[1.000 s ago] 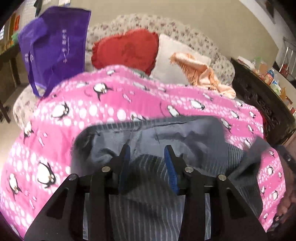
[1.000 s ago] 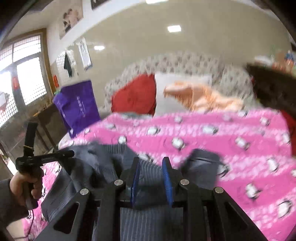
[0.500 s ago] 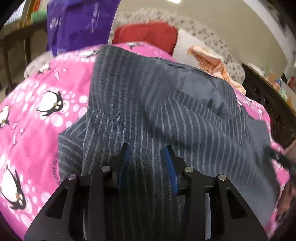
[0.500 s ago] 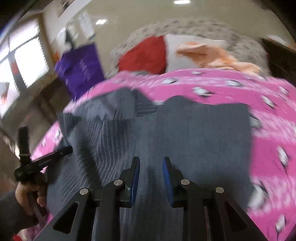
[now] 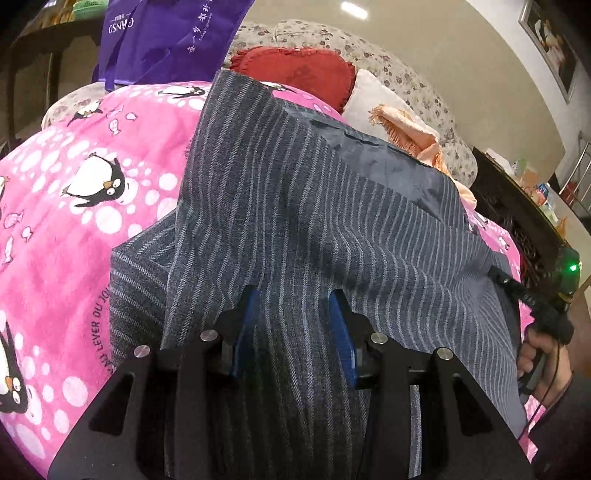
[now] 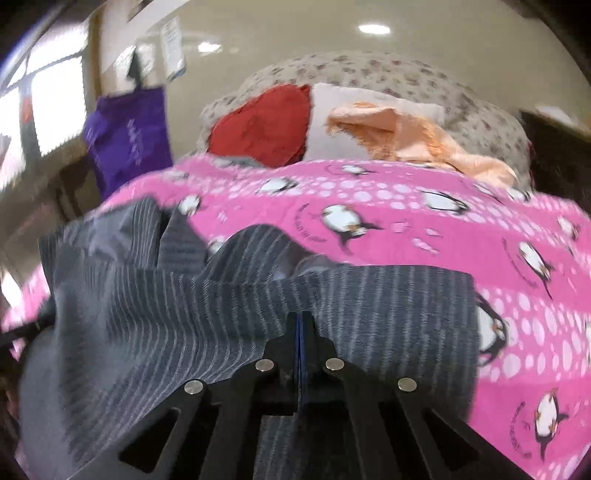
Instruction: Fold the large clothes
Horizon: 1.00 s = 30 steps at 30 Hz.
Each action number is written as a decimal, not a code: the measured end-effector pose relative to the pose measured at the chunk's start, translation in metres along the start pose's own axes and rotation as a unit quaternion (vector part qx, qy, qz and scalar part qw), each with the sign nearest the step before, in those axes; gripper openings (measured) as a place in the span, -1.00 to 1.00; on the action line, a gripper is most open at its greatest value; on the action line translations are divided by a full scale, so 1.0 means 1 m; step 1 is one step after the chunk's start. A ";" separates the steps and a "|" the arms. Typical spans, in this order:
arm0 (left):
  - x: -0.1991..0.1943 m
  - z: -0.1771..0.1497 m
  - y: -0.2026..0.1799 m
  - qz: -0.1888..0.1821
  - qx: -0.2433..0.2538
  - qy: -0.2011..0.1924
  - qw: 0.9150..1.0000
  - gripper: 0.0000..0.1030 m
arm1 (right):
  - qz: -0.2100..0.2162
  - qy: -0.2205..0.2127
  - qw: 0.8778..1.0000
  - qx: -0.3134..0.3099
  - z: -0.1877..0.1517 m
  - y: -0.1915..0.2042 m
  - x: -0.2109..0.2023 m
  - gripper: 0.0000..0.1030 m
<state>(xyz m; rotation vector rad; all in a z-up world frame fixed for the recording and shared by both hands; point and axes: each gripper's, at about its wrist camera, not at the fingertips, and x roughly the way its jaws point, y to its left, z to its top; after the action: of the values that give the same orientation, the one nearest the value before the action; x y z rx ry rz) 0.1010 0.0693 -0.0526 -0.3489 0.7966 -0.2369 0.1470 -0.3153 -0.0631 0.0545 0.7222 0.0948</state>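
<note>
One sofa (image 5: pixel 402 70) with a flowered cover fills the far end of both views, and a pink penguin blanket (image 5: pixel 74 221) lies spread over its seat. Against its back rest a red cushion (image 5: pixel 295 74), a white pillow (image 5: pixel 373 99) and a peach fringed cloth (image 5: pixel 410 129). A purple bag (image 5: pixel 166 33) hangs at the sofa's left end; what is in it cannot be seen. The grey striped garment (image 5: pixel 295 206) lies on the blanket at the near edge, partly doubled over so its plain lining shows along the far fold. The left tool (image 5: pixel 291 325) points down at the garment, its blue pads apart with striped cloth bunched between them; whether they press on it I cannot tell. The right tool (image 6: pixel 300 325) also points down over the garment's edge, its pads fully together; that view is blurred, so any cloth pinched between them cannot be made out. In the left view a hand (image 5: pixel 543 358) grips the right tool's handle beside the garment's right edge.
</note>
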 end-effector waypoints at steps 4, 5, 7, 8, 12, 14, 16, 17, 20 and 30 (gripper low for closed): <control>-0.002 -0.001 0.000 0.001 0.000 0.000 1.000 -0.25 | -0.070 -0.019 0.993 0.095 0.010 -0.037 -0.027 -1.00; -0.002 0.000 0.000 0.002 0.001 0.000 1.000 -0.25 | -0.084 -0.018 0.989 0.117 0.009 -0.046 -0.034 -0.98; -0.001 -0.001 0.001 0.004 0.002 0.001 1.000 -0.25 | -0.080 -0.012 0.987 0.139 0.006 -0.047 -0.052 -0.96; -0.002 -0.001 0.001 0.004 0.003 0.001 1.000 -0.25 | -0.068 -0.010 0.990 0.124 0.005 -0.035 -0.060 -0.96; 0.001 0.001 -0.004 0.011 0.008 0.002 1.000 -0.24 | 0.012 0.011 0.999 0.045 -0.018 0.037 -0.080 -0.94; -0.002 0.004 -0.007 0.020 0.020 0.017 0.999 -0.24 | -0.005 0.043 0.999 0.029 -0.038 0.064 -0.084 -0.94; -0.025 0.008 -0.012 0.055 0.024 0.034 0.998 -0.23 | -0.035 0.064 0.997 0.031 -0.055 0.076 -0.091 -0.94; -0.042 0.005 -0.011 0.056 0.021 0.021 0.998 -0.23 | -0.042 0.062 0.997 0.022 -0.065 0.085 -0.103 -0.93; -0.092 -0.019 -0.014 0.061 0.050 -0.029 0.996 0.37 | -0.049 0.045 0.998 -0.004 -0.085 0.103 -0.125 -0.86; -0.077 -0.073 0.020 0.036 0.019 0.018 0.999 0.52 | -0.016 0.025 0.998 0.051 -0.141 0.083 -0.112 -0.72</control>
<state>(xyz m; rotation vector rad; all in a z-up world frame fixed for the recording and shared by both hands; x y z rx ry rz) -0.0030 0.0982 -0.0569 -0.2810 0.8369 -0.1905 -0.0355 -0.2426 -0.0879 0.1390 0.7784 0.0280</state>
